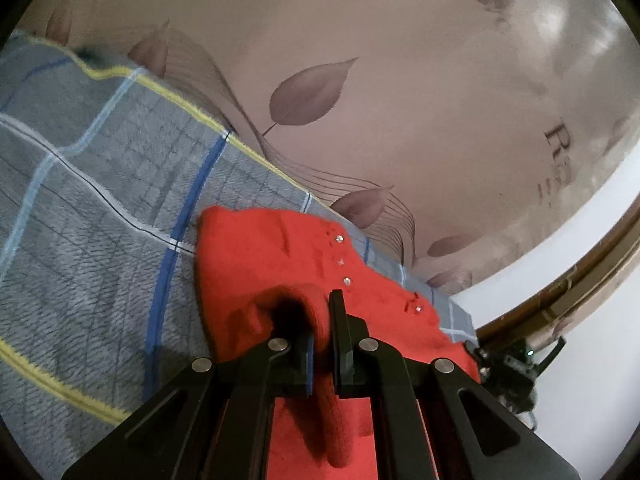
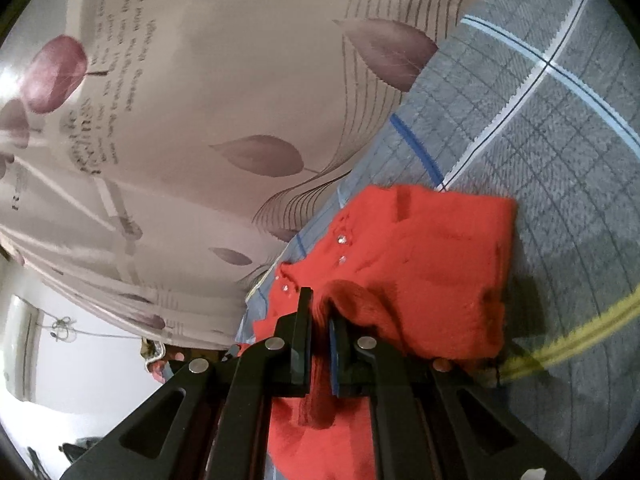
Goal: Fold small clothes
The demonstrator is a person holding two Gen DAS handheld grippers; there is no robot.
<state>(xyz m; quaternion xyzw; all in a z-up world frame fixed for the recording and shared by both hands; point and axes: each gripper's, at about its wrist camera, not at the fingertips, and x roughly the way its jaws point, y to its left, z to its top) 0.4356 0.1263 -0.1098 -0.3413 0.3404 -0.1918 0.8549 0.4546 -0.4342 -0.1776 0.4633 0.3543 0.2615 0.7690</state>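
On the left wrist view, I see my left gripper (image 1: pixel 322 320) clenched on a raised fold of the red garment (image 1: pixel 276 256), which lies on the grey plaid blanket (image 1: pixel 92 184) beside a leaf-print curtain (image 1: pixel 360 60). On the right wrist view, my right gripper (image 2: pixel 320 320) likewise pinches the garment (image 2: pixel 432 248) above the blanket (image 2: pixel 560 152).

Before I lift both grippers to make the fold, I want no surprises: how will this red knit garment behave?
Probably floppy: the red knit garment bunches and droops where the left gripper and right gripper pinch it. Likely light for its size. Its fuzzy knit may cling to the plaid blanket rather than slide.
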